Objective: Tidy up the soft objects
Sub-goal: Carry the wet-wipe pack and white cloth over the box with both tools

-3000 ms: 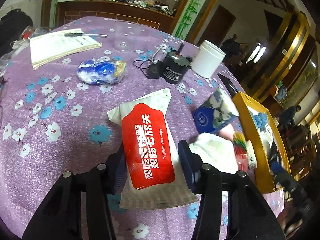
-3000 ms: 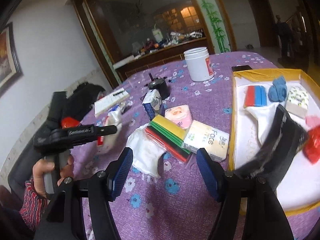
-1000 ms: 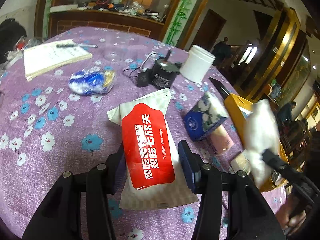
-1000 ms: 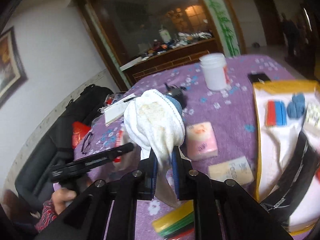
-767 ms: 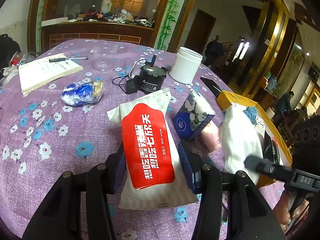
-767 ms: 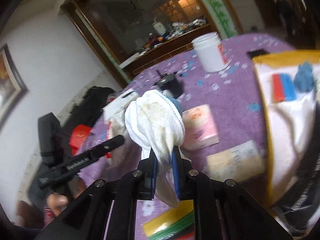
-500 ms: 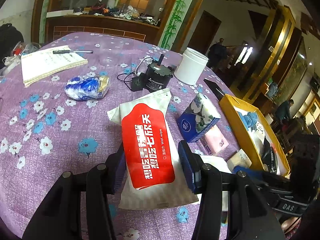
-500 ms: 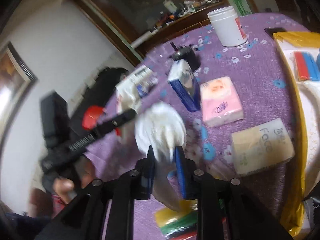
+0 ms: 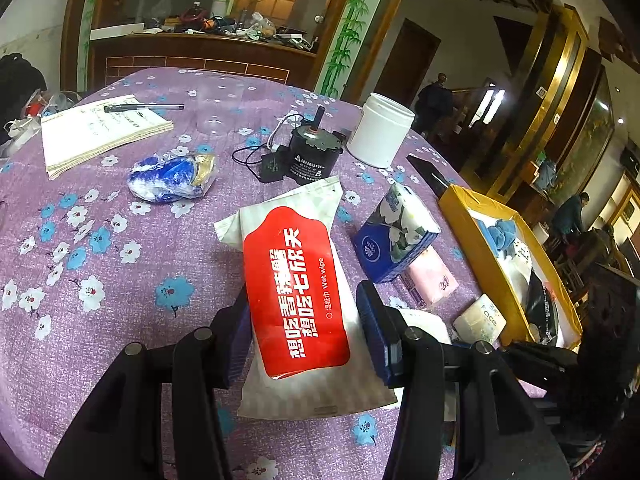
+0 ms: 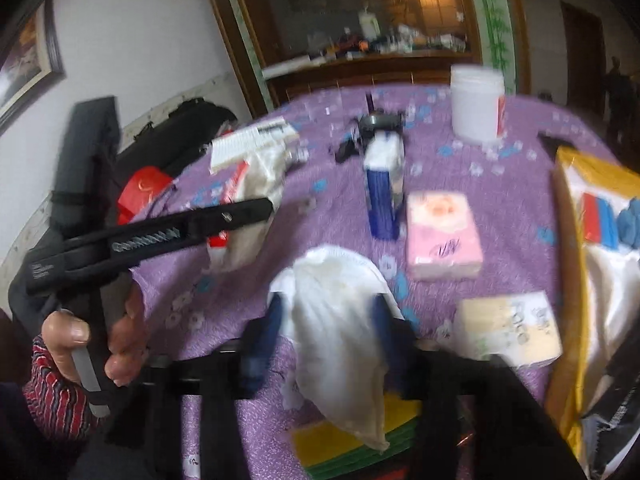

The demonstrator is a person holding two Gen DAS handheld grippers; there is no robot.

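Note:
My left gripper (image 9: pixel 304 320) is shut on a red and white wet wipe pack (image 9: pixel 296 280) and holds it above the purple flowered table (image 9: pixel 100 264). My right gripper (image 10: pixel 328 328) has opened wide, with a white cloth (image 10: pixel 340 312) lying loose between the fingers over the table. The view is blurred. The yellow tray (image 9: pixel 460 204) at the right holds several soft items, among them a blue sock (image 9: pixel 498 234). The tray also shows in the right wrist view (image 10: pixel 572 264).
On the table lie a blue flowered tissue pack (image 9: pixel 396 236), a pink tissue pack (image 10: pixel 442 236), a beige Face tissue pack (image 10: pixel 512 328), a white jar (image 9: pixel 380 130), a black motor (image 9: pixel 314 154), a notebook (image 9: pixel 100 132), a blue bag (image 9: pixel 172 176) and coloured cloths (image 10: pixel 352 452).
My right gripper carried the white cloth down from the air toward the table and its fingers have spread apart. My left gripper kept hold of the wet wipe pack and barely moved.

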